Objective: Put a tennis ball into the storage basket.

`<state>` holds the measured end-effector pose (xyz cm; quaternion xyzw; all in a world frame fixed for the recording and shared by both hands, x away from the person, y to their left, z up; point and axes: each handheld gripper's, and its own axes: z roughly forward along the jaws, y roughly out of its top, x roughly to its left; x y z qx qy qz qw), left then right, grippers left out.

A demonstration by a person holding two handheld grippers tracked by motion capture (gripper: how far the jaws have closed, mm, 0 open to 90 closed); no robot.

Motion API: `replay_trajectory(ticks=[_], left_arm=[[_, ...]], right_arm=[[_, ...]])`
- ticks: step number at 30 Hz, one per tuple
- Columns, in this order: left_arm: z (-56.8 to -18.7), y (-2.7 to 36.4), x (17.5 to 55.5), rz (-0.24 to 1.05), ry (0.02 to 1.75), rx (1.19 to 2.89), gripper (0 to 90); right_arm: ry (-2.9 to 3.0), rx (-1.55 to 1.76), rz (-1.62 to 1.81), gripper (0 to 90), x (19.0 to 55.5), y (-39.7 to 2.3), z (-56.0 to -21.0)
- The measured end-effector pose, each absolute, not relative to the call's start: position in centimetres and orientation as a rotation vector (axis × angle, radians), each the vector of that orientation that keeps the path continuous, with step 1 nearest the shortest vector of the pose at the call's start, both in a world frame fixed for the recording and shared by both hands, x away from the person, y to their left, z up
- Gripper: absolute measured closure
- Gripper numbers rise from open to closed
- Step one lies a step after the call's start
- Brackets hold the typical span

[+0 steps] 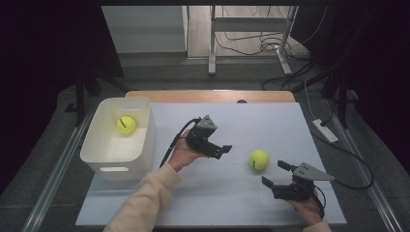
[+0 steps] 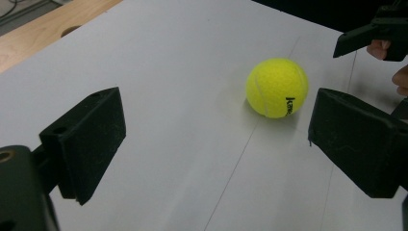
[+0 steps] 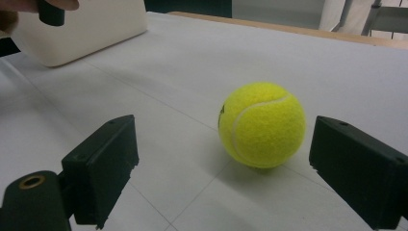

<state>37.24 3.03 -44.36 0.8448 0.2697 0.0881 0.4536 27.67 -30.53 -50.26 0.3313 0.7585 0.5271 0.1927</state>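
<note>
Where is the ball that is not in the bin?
In the high view the loose ball lies on the white table, right of centre, between the left gripper and the right gripper.

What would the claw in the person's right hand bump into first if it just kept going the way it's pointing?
Most likely the tennis ball on the table: the right claw is open and the ball sits just ahead, slightly off-centre toward one jaw.
</note>
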Motion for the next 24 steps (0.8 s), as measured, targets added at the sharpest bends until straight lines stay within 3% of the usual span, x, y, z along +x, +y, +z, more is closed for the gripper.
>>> replay_trajectory(ticks=[24], left_arm=[[-45.7, 1.1, 37.8, 0.185, 0.634, 2.101, 6.3]], right_arm=[[2.123, 0.917, 1.498, 9.7, 27.6, -30.2, -50.0]])
